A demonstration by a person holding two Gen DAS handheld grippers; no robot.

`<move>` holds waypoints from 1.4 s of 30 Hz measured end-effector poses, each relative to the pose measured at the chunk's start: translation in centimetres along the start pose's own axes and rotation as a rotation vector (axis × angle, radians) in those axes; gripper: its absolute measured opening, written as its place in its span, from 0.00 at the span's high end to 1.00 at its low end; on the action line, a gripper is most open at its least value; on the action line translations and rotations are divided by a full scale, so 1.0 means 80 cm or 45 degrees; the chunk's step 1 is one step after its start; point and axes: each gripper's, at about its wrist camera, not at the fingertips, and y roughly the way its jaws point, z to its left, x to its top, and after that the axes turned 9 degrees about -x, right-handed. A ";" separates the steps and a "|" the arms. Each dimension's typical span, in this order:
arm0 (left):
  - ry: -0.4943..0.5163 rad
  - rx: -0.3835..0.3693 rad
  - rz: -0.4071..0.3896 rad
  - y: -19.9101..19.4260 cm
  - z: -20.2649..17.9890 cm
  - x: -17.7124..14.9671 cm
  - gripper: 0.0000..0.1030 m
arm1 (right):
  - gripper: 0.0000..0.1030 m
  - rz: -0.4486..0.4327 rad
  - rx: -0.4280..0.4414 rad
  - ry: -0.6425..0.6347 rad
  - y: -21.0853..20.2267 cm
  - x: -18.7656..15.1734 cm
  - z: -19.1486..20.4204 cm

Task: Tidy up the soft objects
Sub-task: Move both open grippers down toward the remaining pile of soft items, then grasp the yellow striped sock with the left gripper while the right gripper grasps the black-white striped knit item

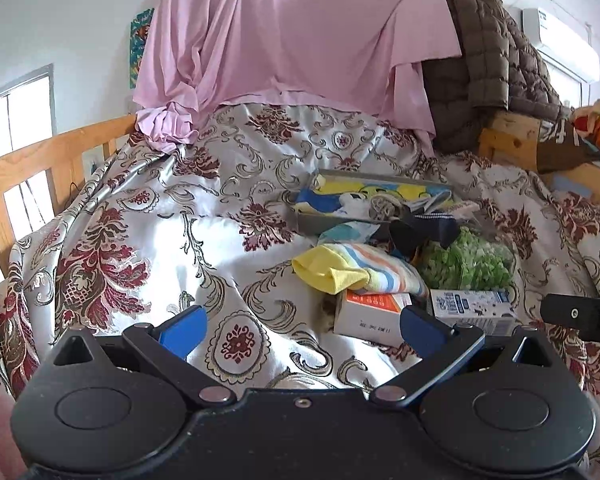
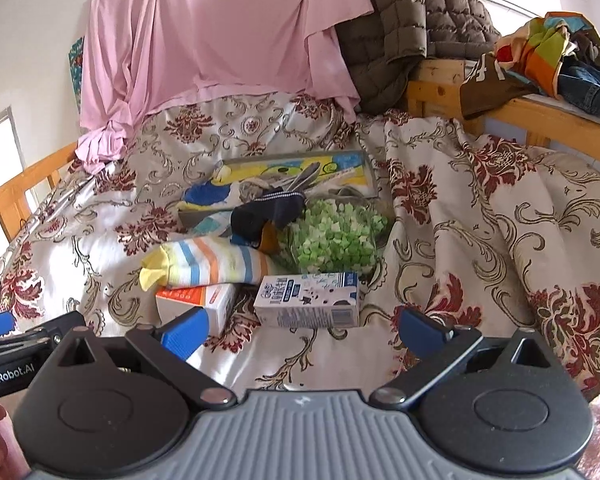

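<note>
A striped sock with a yellow toe [image 1: 360,270] [image 2: 212,262] lies on the patterned bedspread, atop an orange-and-white box [image 1: 370,314] [image 2: 198,302]. A dark navy sock [image 1: 422,230] [image 2: 268,212] rests behind it, at the edge of a shallow grey tray [image 1: 332,184] [image 2: 370,168] that holds colourful cloth. A clear bag of green pieces [image 1: 470,262] [image 2: 334,242] lies beside the socks. My left gripper [image 1: 302,330] is open, low and left of the pile. My right gripper [image 2: 304,330] is open, just short of a white milk carton [image 2: 308,300] [image 1: 474,310].
A pink sheet [image 1: 292,32] [image 2: 216,36] and a brown quilted jacket [image 1: 488,60] [image 2: 412,20] hang at the head of the bed. Wooden rails [image 1: 40,164] [image 2: 540,112] run along both sides, with clothes piled on the right one. The left of the bedspread [image 1: 140,232] is bare.
</note>
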 end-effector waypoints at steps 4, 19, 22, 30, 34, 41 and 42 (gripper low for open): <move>-0.002 0.007 0.026 0.004 0.000 -0.001 0.01 | 0.00 0.038 0.002 -0.017 0.008 0.000 0.004; -0.123 0.053 0.188 0.041 0.022 0.009 0.01 | 0.00 0.173 0.122 0.048 0.065 0.029 -0.003; -0.147 0.036 0.228 0.055 0.030 0.014 0.01 | 0.00 0.169 0.133 0.054 0.080 0.042 -0.010; -0.042 -0.079 0.244 0.085 0.030 0.039 0.01 | 0.00 0.073 0.133 -0.006 0.114 0.072 -0.015; 0.037 -0.132 0.253 0.105 0.027 0.051 0.01 | 0.00 0.050 0.179 -0.013 0.125 0.077 -0.012; 0.123 -0.272 0.258 0.151 0.028 0.067 0.01 | 0.00 -0.024 0.178 -0.084 0.150 0.086 0.001; 0.134 -0.287 0.252 0.157 0.027 0.068 0.01 | 0.00 -0.035 0.174 -0.096 0.154 0.088 0.003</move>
